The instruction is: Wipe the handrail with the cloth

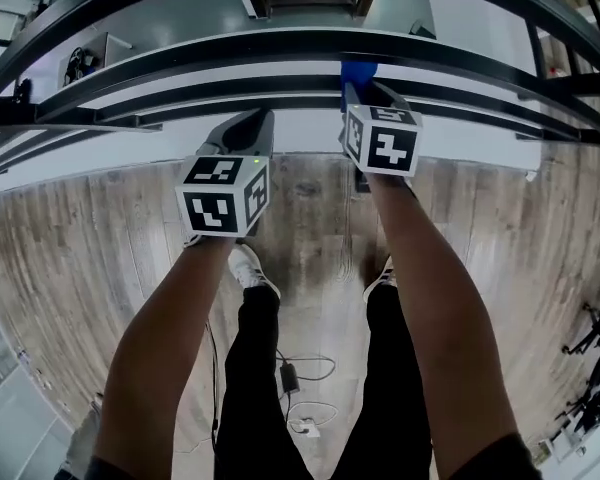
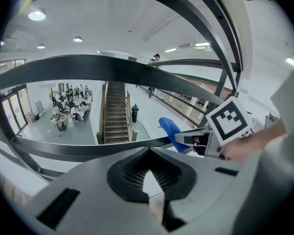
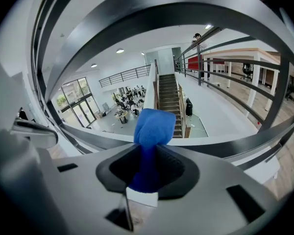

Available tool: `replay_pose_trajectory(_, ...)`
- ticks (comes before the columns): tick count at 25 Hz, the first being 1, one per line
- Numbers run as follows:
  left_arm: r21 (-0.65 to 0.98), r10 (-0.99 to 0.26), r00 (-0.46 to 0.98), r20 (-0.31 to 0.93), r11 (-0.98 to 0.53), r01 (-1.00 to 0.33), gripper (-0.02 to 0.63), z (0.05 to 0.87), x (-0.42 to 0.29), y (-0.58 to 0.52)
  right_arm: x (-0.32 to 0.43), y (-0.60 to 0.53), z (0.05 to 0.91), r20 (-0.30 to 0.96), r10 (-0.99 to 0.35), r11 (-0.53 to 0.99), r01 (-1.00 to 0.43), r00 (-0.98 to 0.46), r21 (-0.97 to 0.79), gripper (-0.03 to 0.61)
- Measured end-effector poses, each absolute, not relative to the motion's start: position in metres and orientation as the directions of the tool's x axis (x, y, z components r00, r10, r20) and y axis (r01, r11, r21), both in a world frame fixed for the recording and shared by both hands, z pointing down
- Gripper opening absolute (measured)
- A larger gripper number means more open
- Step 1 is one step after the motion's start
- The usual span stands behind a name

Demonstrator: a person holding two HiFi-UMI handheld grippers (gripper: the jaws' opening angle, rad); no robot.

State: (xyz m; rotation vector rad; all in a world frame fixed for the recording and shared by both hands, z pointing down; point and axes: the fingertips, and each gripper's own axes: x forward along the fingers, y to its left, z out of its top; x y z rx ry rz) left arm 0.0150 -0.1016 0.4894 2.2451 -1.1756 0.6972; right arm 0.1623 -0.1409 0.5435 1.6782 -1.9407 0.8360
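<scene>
Left claw (image 2: 148, 166), jaws together and empty, near the dark handrail (image 2: 78, 148); blue cloth (image 2: 169, 130) in right claw (image 2: 183, 138).

Wooden floor (image 1: 80, 258) with a black adapter (image 1: 290, 376); a staircase (image 2: 115, 114) leads down to gathered people (image 2: 68, 109)

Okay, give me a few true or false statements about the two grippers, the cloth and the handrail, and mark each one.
1. The right gripper is shut on a blue cloth. True.
2. The left gripper holds a cloth too. False: its jaws are together with nothing between them.
3. The cloth is up at the dark handrail. True.
4. The person stands on carpet. False: the floor is wood planks.
5. A staircase shows beyond the handrail. True.
</scene>
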Motion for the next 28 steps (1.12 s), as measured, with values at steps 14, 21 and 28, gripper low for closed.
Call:
replay_pose_trajectory(14,0.22,-0.504,0.565,0.653,-0.588,-0.779,0.003,0.515,0.219,-0.09,0.361,-0.113,0.546,0.678,-0.722,0.011,-0.981,-0.14,-0.191,0.106)
replay_pose_trajectory(21,0.189,-0.482,0.59,0.649,-0.648,-0.737,0.003,0.514,0.324,-0.087,0.475,-0.094,0.546,0.701,-0.706,-0.067,-0.977,-0.097,-0.203,0.106)
replay_pose_trajectory(28,0.195,-0.429,0.637,0.64,-0.712,-0.675,0.003,0.503,0.432,-0.077,0.584,-0.078,0.549,0.702,-0.709,-0.145,-0.962,-0.061,-0.23,0.106)
